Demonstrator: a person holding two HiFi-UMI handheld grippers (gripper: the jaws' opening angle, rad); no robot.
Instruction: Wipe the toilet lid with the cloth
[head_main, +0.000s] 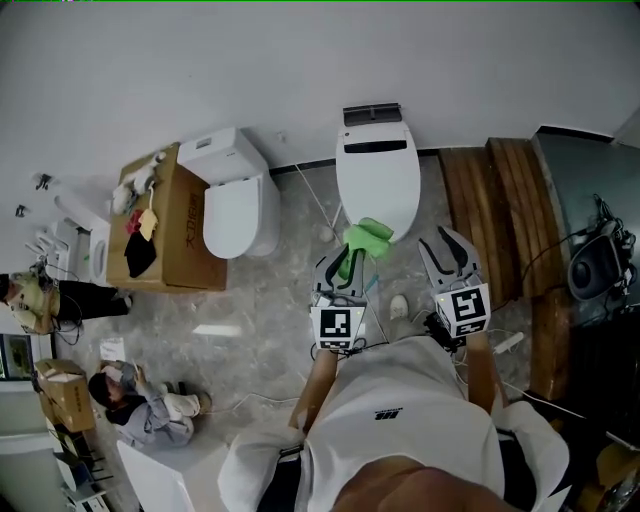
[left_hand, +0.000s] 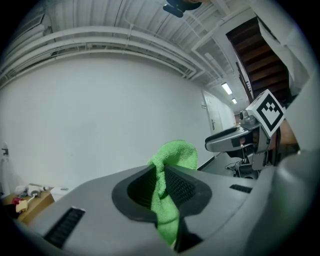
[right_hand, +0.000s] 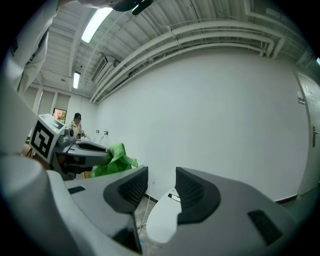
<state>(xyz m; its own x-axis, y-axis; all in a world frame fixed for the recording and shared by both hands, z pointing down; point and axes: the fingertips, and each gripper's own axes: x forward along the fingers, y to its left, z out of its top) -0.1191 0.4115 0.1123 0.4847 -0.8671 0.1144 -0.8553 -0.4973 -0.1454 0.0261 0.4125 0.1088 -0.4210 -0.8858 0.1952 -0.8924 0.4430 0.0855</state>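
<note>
**Green cloth pinched in the left gripper, right gripper empty**

The left gripper (left_hand: 161, 185) has its jaws closed on a bright green cloth (left_hand: 175, 154). The cloth is fuzzy and crumpled. A narrow band of it is squeezed between the ribbed pads, and a rounded bunch stands out past the tips. The right gripper (right_hand: 161, 187) has its jaws apart with nothing between them. Through the gap shows the front of the white toilet lid (right_hand: 162, 217).

In the head view both grippers point at the closed toilet lid (head_main: 377, 180), the left gripper (head_main: 345, 262) just beside the right gripper (head_main: 447, 250). The cloth (head_main: 366, 238) sits over the lid's near edge. Whether it touches the lid cannot be told.

A second toilet (head_main: 235, 205) stands to the left against the same wall. Beside it is a cardboard box (head_main: 170, 225) with a dark rag, something yellow and some pale items at its top. Whether they lie in the box or on it is unclear.

Only the head view shows that toilet and the box, as well as a person sitting on the floor (head_main: 140, 400). The left gripper view alone shows a wooden staircase (left_hand: 260, 55) and a door (left_hand: 216, 115), with the right gripper's marker cube (left_hand: 267, 110) in front. The right gripper view shows the cloth (right_hand: 114, 160) from the side, held in the air in front of the white wall.
</note>
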